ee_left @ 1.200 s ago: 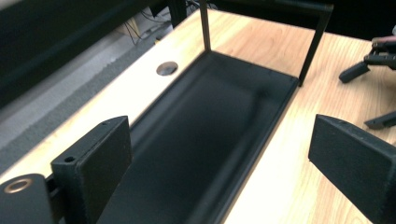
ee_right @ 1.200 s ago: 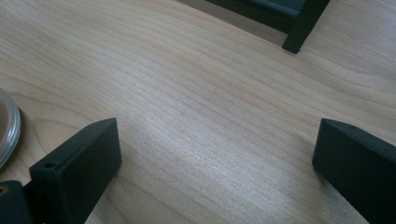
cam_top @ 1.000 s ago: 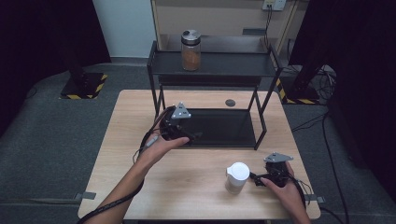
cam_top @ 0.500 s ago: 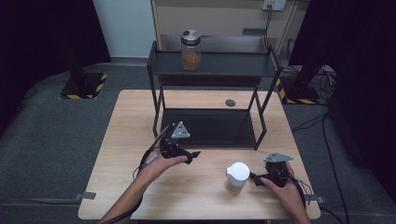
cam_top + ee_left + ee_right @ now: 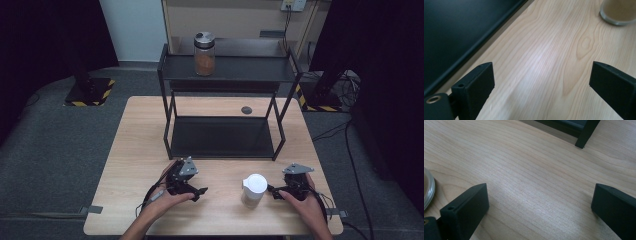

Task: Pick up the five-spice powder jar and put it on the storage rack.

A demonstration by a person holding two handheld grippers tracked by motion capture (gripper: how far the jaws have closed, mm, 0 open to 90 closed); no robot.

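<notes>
Two jars: one [image 5: 204, 54] is standing on the shelf [image 5: 230, 70], one [image 5: 253, 190] near the table's [image 5: 130, 150] front edge, between the wide-open left gripper [image 5: 199, 190] and right gripper [image 5: 272, 190].

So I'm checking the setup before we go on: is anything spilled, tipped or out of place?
Nothing stands out. The white-lidded jar stands upright on the table between the open left gripper and open right gripper. The spice jar stands upright on the rack. No spills show.
</notes>
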